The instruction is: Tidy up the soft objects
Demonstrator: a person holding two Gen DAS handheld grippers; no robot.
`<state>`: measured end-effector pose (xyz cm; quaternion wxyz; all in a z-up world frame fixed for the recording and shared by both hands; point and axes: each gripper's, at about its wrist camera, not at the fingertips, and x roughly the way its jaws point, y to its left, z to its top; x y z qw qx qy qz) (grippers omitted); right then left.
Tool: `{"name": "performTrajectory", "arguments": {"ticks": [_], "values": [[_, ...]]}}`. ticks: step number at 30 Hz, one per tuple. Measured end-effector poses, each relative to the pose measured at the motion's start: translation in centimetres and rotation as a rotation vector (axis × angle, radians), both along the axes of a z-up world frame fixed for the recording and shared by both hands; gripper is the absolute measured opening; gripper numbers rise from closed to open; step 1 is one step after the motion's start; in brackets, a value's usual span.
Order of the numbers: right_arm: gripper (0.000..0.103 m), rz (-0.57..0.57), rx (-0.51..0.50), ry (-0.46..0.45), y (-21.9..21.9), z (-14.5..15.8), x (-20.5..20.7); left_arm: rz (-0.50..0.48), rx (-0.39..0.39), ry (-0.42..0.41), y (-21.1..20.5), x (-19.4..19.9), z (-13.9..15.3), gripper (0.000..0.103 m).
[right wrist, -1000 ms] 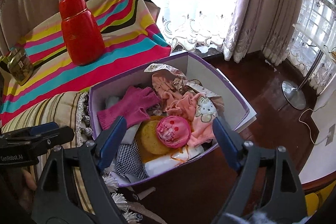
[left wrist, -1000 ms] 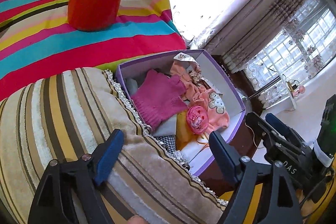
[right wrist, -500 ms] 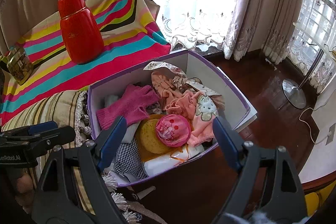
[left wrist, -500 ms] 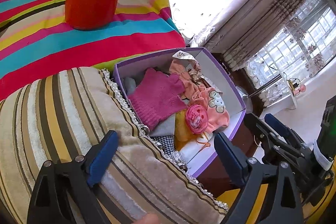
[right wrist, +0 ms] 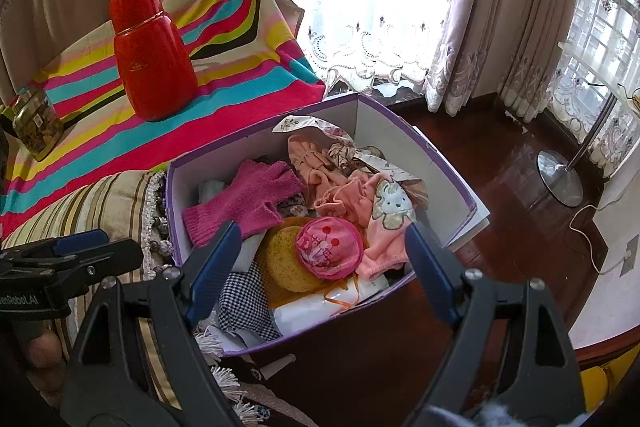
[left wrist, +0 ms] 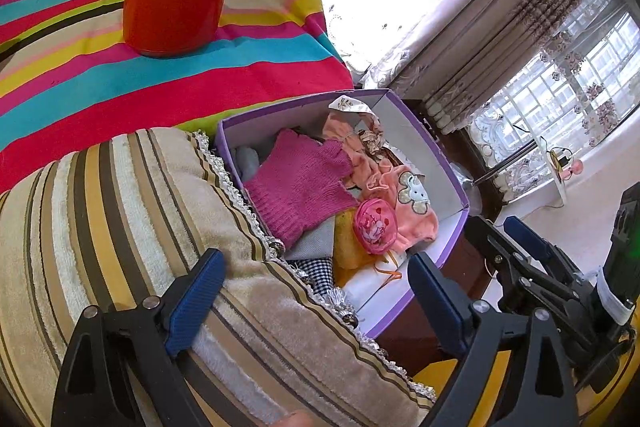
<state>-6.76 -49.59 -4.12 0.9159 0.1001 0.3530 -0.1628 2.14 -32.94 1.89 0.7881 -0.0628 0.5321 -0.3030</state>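
Item: purple-rimmed box, standing beside a striped cushion and in front of a striped cloth that bears a red flask.

Contents, all loose inside the box: magenta knit glove; peach garment with an animal patch; round pink pouch lying on a yellow sponge; checked cloth; white packet at the near wall.

Left gripper: poised above the cushion's trimmed edge, fingers spread wide, nothing between them.

Right gripper: poised over the near half of the box, fingers spread wide and empty, framing the pouch and sponge without touching them.

Change noted: against the view a second ago, the left fingers stand a little further apart; the widening finished half a second back. The right fingers show the same gap throughout. Neither hand has shifted, and the box contents lie as they did.

Assessment: both tools appear readied for a pick, none begun. The soft items remain unsorted, so the task seems at an early stage.
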Motion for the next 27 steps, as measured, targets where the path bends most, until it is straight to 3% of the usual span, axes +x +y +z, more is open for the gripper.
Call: {"name": "performTrajectory", "arguments": {"ticks": [27], "values": [[0.086, -0.001, 0.004, 0.005, -0.13, -0.13, -0.03, -0.003, 0.001, 0.001, -0.03, 0.02, -0.09, 0.095]]}}
